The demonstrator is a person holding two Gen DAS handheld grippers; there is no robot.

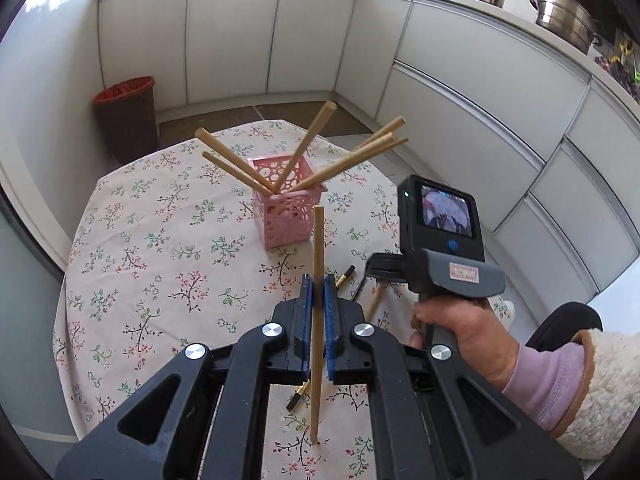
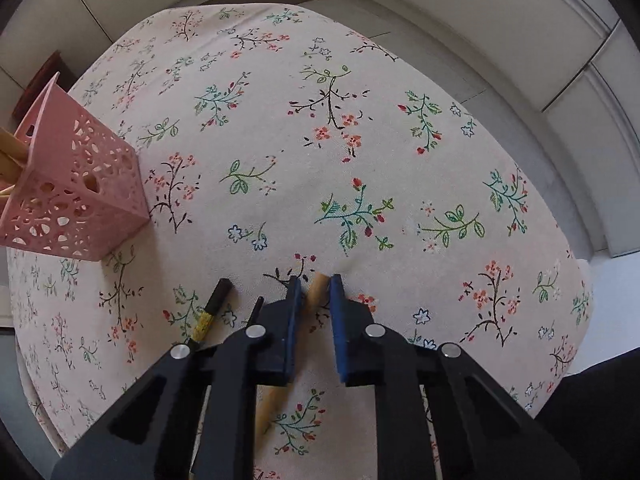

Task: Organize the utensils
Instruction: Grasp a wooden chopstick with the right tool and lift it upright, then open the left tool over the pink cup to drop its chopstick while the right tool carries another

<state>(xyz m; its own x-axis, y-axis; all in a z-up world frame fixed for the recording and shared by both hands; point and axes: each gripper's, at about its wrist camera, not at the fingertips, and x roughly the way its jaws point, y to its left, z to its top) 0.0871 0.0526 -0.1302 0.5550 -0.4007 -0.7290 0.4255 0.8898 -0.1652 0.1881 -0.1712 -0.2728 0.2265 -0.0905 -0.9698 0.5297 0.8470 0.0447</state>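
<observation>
Two tools grip chopsticks: left tool (image 1: 319,286) clamps an upright wooden chopstick (image 1: 318,248) at frame centre; right tool (image 2: 314,286) closes on a tabletop chopstick (image 2: 318,284) at lower centre.

**Black tongs, blue pads, fleece sleeve**

The left tongs (image 1: 319,292) have black plastic linkage arms, round silver screws at the pivots and blue pads (image 1: 330,300). The right tongs (image 2: 314,292) match. Their grey-and-black handle carries a small screen, a blue button and a pinkish label. The hand (image 1: 466,332) wears a lilac cuff under a cream fleece sleeve trimmed brown.
</observation>
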